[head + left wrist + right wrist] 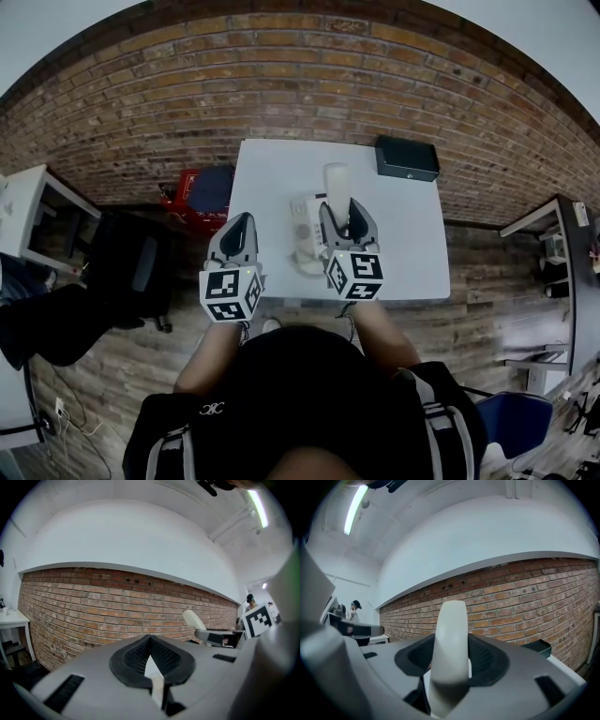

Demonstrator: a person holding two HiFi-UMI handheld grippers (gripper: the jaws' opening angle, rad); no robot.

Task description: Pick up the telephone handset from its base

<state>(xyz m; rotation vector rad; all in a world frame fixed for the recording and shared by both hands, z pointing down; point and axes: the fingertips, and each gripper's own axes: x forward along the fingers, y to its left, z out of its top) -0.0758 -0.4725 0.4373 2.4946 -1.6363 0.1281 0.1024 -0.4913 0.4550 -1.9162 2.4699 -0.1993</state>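
Two grippers show over the white table (pixel 272 178), and part of the grip is screened from you. Your right gripper (pixel 349 217) has its jaws pinched on the white telephone handset (pixel 451 634). In the right gripper view the handset stands upright between the pads, and its lower end runs out of the picture. From the head view the upper end juts past the jaws toward the far edge. The gripper body covers the lower end, so you cannot tell whether it touches the base (pixel 302 234). The base sits near the middle of the table, just left of that gripper and partly hidden by it; its keys are too small to read.

Your left gripper (pixel 150 639) hangs at the table's near left edge, apart from the base. Its jaws are pressed together at the tips with nothing held.

A black box (pixel 407 157) lies on the far right corner of the table. A red item (pixel 183 192) sits low beside the table's left edge, half covered by something dark. A black chair (pixel 131 267) stands further left. A brick wall (pixel 93 606) runs behind. A person (pixel 355 610) stands far off, too small to make out.
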